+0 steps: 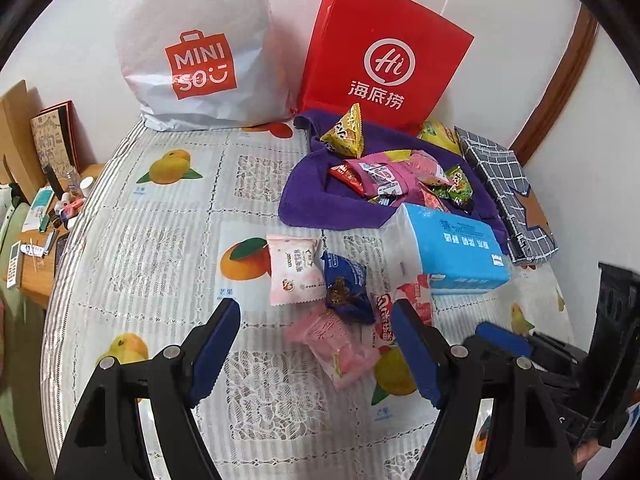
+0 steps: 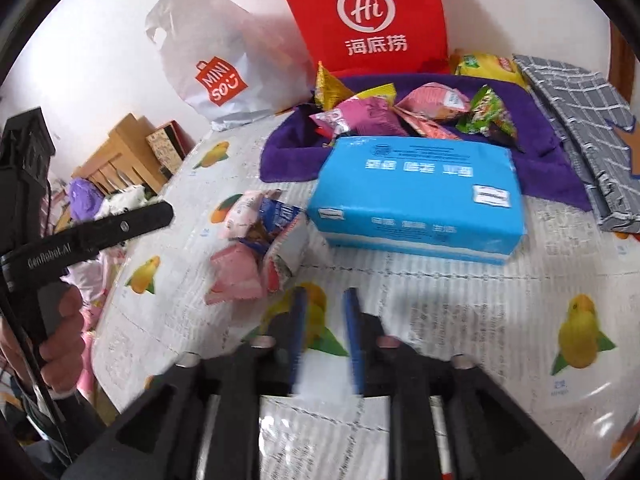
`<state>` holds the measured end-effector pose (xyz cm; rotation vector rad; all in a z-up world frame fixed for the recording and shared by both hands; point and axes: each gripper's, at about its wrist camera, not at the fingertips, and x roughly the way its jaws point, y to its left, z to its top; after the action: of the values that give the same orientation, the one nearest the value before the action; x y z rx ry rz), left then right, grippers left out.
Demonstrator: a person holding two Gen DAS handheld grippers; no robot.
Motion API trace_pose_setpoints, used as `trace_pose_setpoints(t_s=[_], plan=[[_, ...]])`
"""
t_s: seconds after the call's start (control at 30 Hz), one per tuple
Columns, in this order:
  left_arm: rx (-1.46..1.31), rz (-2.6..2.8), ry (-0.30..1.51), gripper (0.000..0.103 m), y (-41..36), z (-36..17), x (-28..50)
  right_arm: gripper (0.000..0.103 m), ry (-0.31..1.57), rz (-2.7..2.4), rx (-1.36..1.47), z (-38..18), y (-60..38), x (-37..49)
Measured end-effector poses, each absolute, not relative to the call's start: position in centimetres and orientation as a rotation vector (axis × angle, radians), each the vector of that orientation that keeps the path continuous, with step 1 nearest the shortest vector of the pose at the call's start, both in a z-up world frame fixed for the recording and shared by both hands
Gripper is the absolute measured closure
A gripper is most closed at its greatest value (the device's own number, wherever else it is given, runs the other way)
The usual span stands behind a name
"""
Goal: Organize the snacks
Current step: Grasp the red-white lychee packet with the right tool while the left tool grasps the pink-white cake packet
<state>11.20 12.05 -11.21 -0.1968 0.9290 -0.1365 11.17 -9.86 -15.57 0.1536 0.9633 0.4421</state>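
Snacks (image 1: 340, 312), a loose cluster, lie near-left of the blue tissue pack (image 1: 452, 248), rest piled on far purple cloth (image 1: 312, 196); left gripper (image 1: 316, 350) spread empty above them, right gripper (image 2: 325, 334) narrowly parted, empty; next likely grasp one wrapper.

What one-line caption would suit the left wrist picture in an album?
Open left gripper poised over loose snack packets beside a blue tissue pack on a fruit-print tablecloth.

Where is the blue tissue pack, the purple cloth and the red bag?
blue tissue pack (image 2: 416, 184): right wrist view, middle of its top face.
purple cloth (image 1: 316, 204): left wrist view, bare left part.
red bag (image 1: 384, 60): left wrist view, on its white round logo.
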Motion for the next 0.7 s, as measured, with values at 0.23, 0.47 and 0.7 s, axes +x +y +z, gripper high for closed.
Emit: trace_pose_setpoints(t_s=[0.23,0.47,0.7], plan=[[-0.2,-0.104,0.942,0.027,13.6,-11.8,10.8,0.054,0.984,0.47,0.149,-16.3,-6.3,13.8],[-0.209,-0.086,0.963,0.027,14.5,-12.9,11.1,0.079,1.047,0.47,0.138,-18.5,-4.9,16.0],[-0.195,-0.096,0.992,0.027,13.0,-14.3,12.6,0.087,1.016,0.504,0.097,-17.1,-6.3,13.8]])
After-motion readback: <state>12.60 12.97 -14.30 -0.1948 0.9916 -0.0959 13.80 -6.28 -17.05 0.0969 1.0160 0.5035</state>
